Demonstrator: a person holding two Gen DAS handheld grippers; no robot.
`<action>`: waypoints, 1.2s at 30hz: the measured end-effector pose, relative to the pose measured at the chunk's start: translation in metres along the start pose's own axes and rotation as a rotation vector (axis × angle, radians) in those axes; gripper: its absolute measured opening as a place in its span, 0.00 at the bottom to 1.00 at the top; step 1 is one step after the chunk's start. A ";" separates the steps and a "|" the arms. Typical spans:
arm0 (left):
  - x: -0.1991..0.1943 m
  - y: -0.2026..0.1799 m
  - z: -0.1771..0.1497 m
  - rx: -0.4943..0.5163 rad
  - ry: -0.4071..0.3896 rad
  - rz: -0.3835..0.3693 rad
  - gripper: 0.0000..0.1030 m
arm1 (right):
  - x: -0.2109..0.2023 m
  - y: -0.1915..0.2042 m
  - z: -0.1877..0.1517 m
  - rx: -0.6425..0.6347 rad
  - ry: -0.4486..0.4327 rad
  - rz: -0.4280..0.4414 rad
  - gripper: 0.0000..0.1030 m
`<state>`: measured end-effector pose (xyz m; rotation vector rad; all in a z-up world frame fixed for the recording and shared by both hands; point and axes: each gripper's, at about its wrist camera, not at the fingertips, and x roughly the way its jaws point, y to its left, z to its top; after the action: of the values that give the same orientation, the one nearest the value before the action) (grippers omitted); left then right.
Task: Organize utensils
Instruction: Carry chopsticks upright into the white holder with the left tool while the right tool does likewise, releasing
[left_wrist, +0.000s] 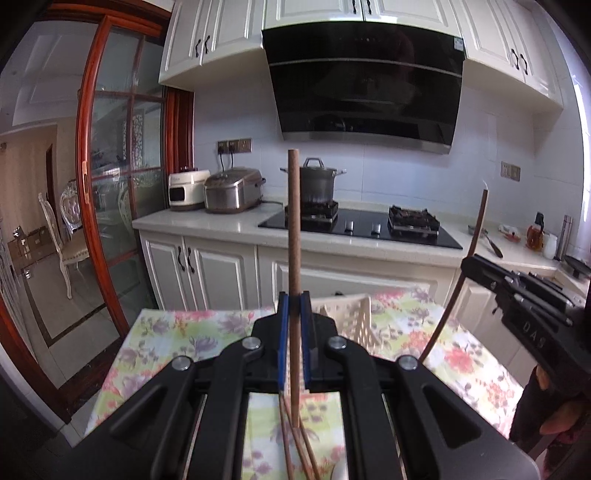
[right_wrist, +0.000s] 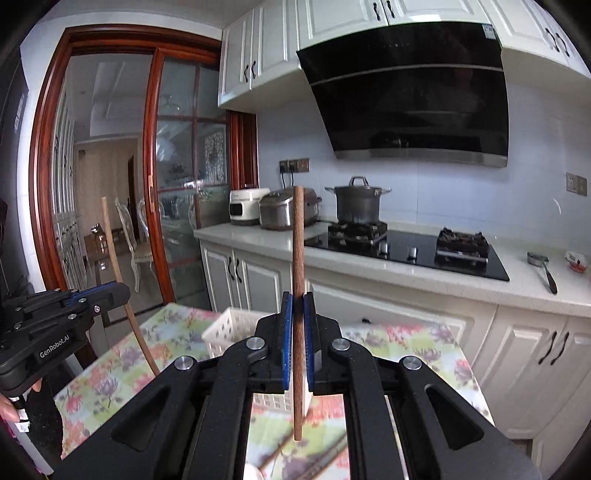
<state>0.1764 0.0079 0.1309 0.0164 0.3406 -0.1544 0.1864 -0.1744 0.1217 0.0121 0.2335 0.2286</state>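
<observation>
Each black hand-held gripper is clamped on 1 slim brown wooden chopstick held upright: the left gripper (left_wrist: 294, 306) pinches its chopstick (left_wrist: 294, 221) low on the shaft, the right gripper (right_wrist: 297, 308) grips its chopstick (right_wrist: 298, 258) near mid-length, likely so both can drop end-first into the white slotted plastic basket (right_wrist: 232, 328) on the floral tablecloth (right_wrist: 110, 376). The basket's contents are hidden. More chopsticks (left_wrist: 295, 450) lie on the cloth below.

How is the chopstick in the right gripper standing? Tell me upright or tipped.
Upright: the chopstick runs near-vertical through the shut right gripper, above the white basket.
</observation>
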 end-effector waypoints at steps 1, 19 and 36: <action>0.003 0.000 0.009 0.001 -0.013 0.003 0.06 | 0.004 0.000 0.007 0.002 -0.017 0.009 0.06; 0.106 0.003 0.063 -0.053 -0.013 0.025 0.06 | 0.114 -0.009 0.034 0.027 0.022 0.053 0.06; 0.161 0.015 0.008 -0.060 0.259 -0.033 0.07 | 0.168 -0.006 -0.011 0.069 0.296 0.061 0.08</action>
<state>0.3314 -0.0017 0.0841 -0.0289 0.6045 -0.1747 0.3438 -0.1425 0.0721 0.0537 0.5360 0.2834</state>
